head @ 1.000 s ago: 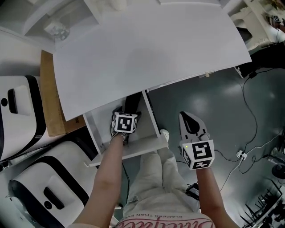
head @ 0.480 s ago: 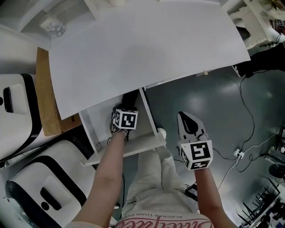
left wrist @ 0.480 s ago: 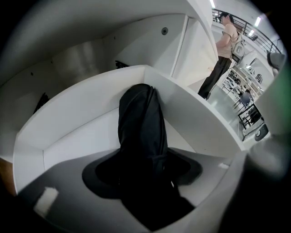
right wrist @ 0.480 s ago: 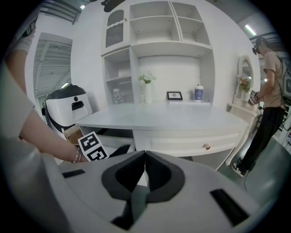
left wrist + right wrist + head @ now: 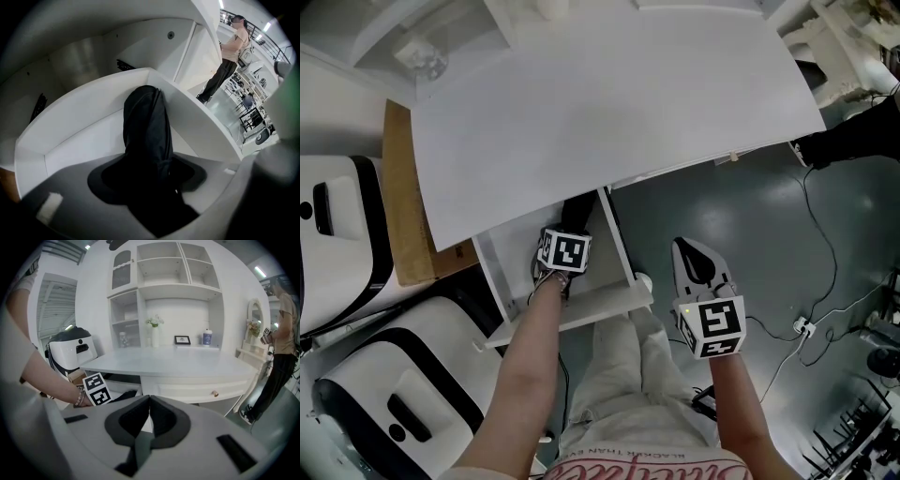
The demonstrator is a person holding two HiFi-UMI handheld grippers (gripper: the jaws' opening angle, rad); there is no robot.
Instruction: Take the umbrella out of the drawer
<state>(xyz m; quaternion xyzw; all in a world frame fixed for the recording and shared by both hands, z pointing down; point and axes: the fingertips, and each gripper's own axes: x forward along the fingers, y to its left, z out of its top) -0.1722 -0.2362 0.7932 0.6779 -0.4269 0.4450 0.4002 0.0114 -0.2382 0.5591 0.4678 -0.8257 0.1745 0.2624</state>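
Note:
A black folded umbrella (image 5: 145, 131) lies in the open white drawer (image 5: 581, 314) under the desk (image 5: 609, 103); in the head view its dark end (image 5: 575, 214) shows beyond my left gripper (image 5: 565, 236). The left gripper (image 5: 150, 187) reaches steeply down into the drawer. Its jaws have just been closing, and the umbrella's fabric fills the gap between them. My right gripper (image 5: 694, 248) hangs over the floor to the right of the drawer, shut with nothing in it (image 5: 149, 404).
White-and-black machines (image 5: 337, 234) and a brown board (image 5: 403, 197) stand left of the drawer. Cables (image 5: 825, 234) run over the grey floor at right. A second drawer with a knob (image 5: 214, 393) is closed. A person (image 5: 227, 56) stands further off.
Both grippers stay where they were; the left one remains in the drawer over the umbrella. Only the head view shifts slightly.

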